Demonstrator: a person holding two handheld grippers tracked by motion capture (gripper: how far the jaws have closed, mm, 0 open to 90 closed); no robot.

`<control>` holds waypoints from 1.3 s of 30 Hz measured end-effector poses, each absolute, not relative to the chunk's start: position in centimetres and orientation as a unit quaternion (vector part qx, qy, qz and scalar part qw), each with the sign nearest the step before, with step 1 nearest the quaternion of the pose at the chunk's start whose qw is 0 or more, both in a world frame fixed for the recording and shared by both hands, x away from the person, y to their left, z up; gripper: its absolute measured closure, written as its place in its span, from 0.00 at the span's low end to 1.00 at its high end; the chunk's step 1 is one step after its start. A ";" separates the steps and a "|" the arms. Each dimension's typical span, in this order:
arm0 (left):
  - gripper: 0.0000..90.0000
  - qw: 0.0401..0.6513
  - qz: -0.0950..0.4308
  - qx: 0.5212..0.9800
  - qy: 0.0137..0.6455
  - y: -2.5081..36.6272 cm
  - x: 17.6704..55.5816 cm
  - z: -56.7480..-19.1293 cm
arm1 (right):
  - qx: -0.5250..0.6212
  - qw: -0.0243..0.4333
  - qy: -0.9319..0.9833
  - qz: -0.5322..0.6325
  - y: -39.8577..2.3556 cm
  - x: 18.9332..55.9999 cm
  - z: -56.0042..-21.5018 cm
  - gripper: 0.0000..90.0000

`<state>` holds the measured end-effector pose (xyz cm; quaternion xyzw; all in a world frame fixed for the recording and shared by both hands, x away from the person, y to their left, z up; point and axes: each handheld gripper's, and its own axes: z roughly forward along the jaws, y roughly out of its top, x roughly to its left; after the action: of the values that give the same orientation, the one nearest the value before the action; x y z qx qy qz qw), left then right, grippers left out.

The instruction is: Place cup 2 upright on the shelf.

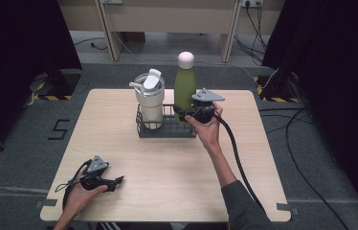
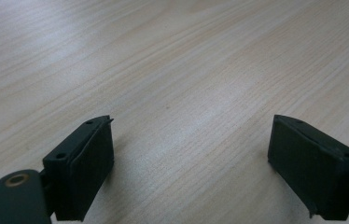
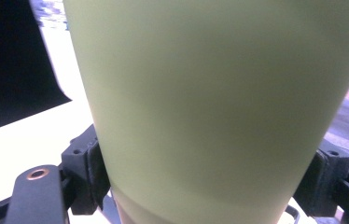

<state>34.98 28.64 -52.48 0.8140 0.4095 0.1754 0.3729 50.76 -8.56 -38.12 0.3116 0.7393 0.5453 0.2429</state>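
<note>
Grey carpet floor (image 1: 19,143), black curtains (image 1: 19,33) either side, pale wooden desk (image 1: 167,19) behind — cables (image 1: 306,129) trailing

- A lab or recording studio, not a home.
- Black curtains (image 1: 19,57) hang along both sides of a lone wooden table (image 1: 167,163).
- Grey carpet bears a taped "5" (image 1: 58,129) and hazard tape (image 1: 48,97).
- Cables (image 1: 306,139) trail over the floor; a wall socket (image 1: 250,3) sits beyond the table's far edge.

high: above, facing forward-down | tool cams: close, table (image 1: 167,163), bottle (image 3: 210,102)
</note>
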 end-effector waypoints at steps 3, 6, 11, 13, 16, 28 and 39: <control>0.15 0.373 0.176 0.814 0.409 28.6 35.0 -52.5 | 0.314 0.243 0.737 0.547 -8.5 51.1 -38.1 0.23; 0.15 0.373 0.175 0.814 0.409 28.6 35.0 -52.5 | 0.312 0.249 0.739 0.543 -8.4 51.3 -38.0 0.23; 0.15 0.373 0.175 0.814 0.410 28.6 35.0 -52.5 | 0.316 0.249 0.739 0.541 -8.1 51.8 -38.0 0.23; 0.15 0.373 0.176 0.814 0.409 28.6 35.0 -52.5 | 0.317 0.249 0.739 0.540 -7.9 51.9 -38.1 0.23; 0.15 0.373 0.175 0.814 0.410 28.6 35.0 -52.5 | 0.322 0.247 0.737 0.541 -7.7 52.4 -38.4 0.23; 0.15 0.373 0.175 0.814 0.409 28.6 35.0 -52.5 | 0.343 0.250 0.730 0.536 -7.8 54.1 -39.5 0.23; 0.15 0.373 0.175 0.814 0.409 28.6 35.0 -52.5 | 0.338 0.249 0.734 0.534 -6.5 54.6 -40.4 0.23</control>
<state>34.98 28.64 -52.48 0.8141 0.4092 0.1754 0.3729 54.60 -6.47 -40.37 0.3381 0.7338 0.5341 0.2490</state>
